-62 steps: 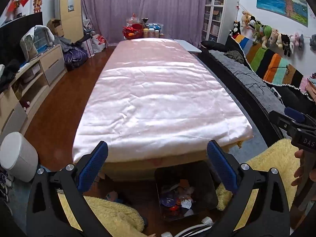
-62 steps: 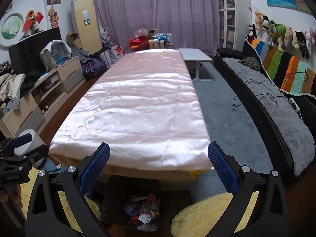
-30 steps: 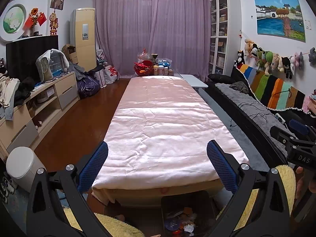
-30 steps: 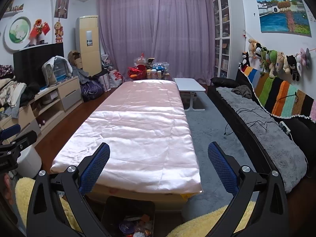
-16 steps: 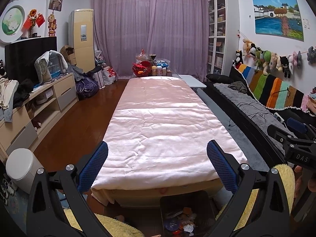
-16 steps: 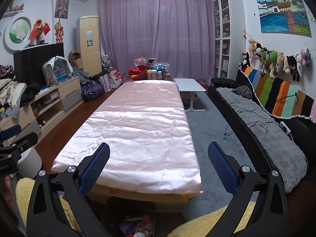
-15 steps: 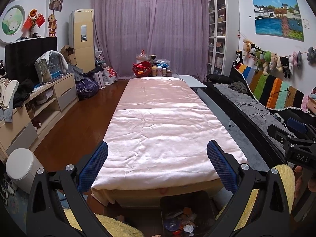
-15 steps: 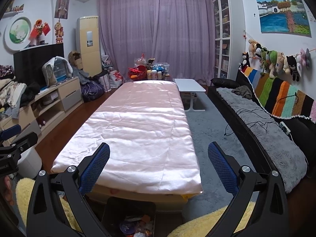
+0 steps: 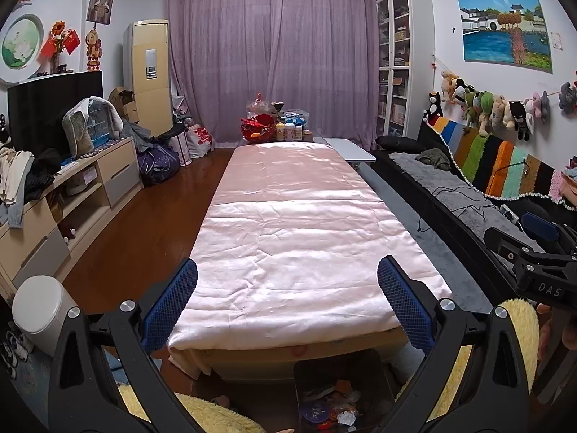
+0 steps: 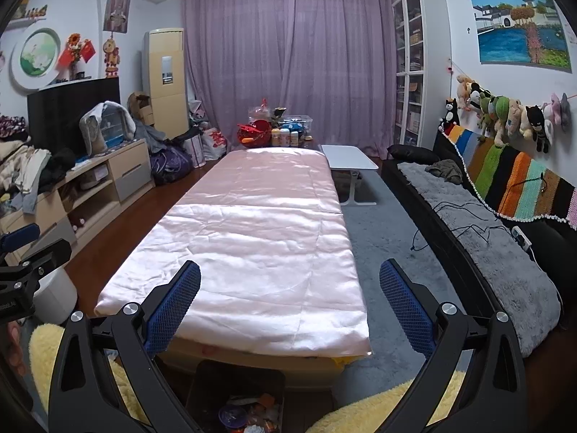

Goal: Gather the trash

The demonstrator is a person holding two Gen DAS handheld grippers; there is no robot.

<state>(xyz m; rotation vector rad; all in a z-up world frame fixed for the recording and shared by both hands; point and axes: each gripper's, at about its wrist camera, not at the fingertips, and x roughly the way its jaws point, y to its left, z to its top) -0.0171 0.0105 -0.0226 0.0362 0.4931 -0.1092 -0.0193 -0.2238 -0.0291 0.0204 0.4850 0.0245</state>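
A dark square bin (image 9: 375,364) with several scraps of trash (image 9: 331,407) in it stands on the floor at the near end of the long table. In the right wrist view the same bin (image 10: 205,379) shows below the table edge. My left gripper (image 9: 287,285) is open and holds nothing, raised over the table's near end. My right gripper (image 10: 289,285) is open too, with nothing between its blue pads. Each gripper appears at the edge of the other's view, held by a hand. The pink cloth (image 9: 299,231) on the table is bare.
A white round bin (image 9: 39,306) stands on the floor at left. Yellow fluffy cushions (image 10: 360,415) lie near the dark bin. A black sofa (image 10: 487,245) runs along the right, a low cabinet (image 9: 54,209) along the left. Bottles and a red basket (image 9: 259,128) crowd the far end.
Both grippers tilted up from looking down at the bin two seconds ago to a level view of the room. Over the last half second nothing has visibly moved.
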